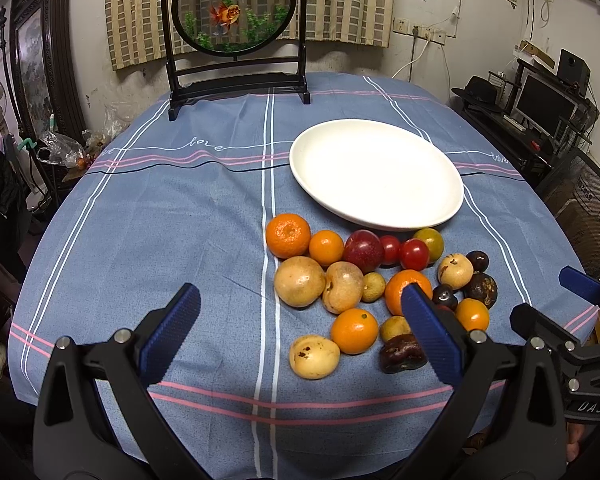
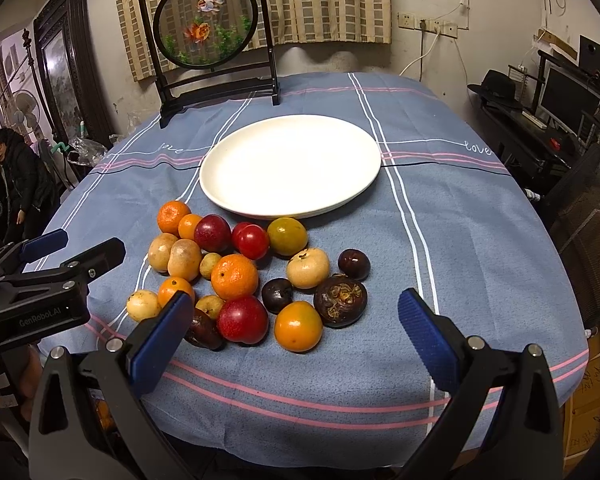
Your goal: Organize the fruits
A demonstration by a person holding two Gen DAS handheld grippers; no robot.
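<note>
Both claws are wide open and hold nothing: the left gripper (image 1: 300,334) hangs over the near left edge of the fruit pile, and the right gripper (image 2: 296,334) hangs over its near right part, both above the blue striped tablecloth (image 2: 460,240). Behind the pile lies the large round white plate (image 2: 290,164), bare, with its front rim just beside the far fruits, so I judge that no fruit is sorted yet. To begin well, I would choose a fruit on the outside of the pile, not one pressed between neighbours. The big dark brown wrinkled fruit (image 2: 340,300) and the orange-yellow round fruit (image 2: 298,326) near the right gripper are good candidates. Lower the fingers on both sides, close gently, because round fruit may roll. The small pale yellow fruit (image 1: 314,356) at the near edge suits the left gripper.
</note>
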